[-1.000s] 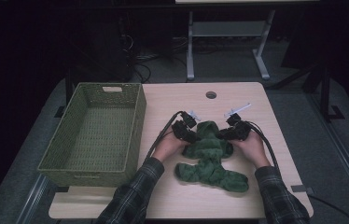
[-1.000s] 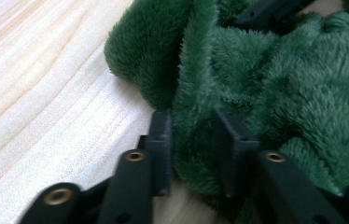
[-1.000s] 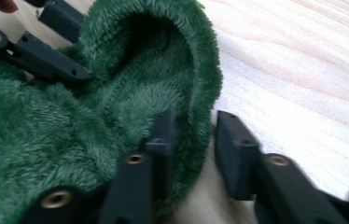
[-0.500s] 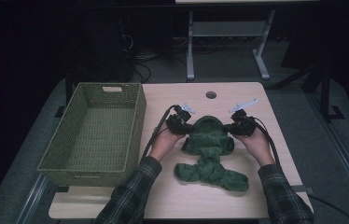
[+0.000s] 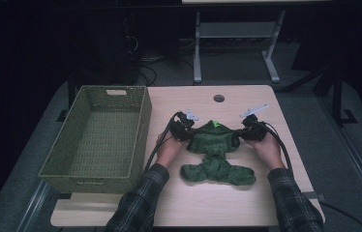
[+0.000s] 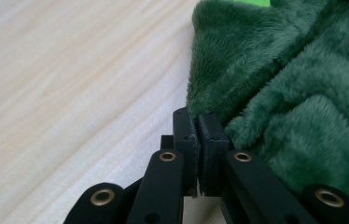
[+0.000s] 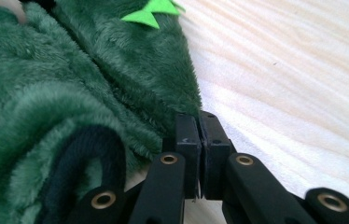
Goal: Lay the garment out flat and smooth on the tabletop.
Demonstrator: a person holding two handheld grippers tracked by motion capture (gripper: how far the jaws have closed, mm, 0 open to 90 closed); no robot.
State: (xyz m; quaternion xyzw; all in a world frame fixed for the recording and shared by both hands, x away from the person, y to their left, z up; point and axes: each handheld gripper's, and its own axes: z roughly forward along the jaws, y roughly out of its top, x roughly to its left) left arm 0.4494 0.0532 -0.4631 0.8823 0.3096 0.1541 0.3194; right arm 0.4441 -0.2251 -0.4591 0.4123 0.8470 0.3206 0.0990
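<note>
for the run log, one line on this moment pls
left gripper shut on green garment | right gripper shut on garment | basket empty

We see a pale wooden table [image 5: 196, 208] at frame centre. On its left stands a green woven basket [image 5: 99, 135]. At centre right lies a green plush garment [image 5: 215, 157], perhaps partly lifted at its top.
</note>
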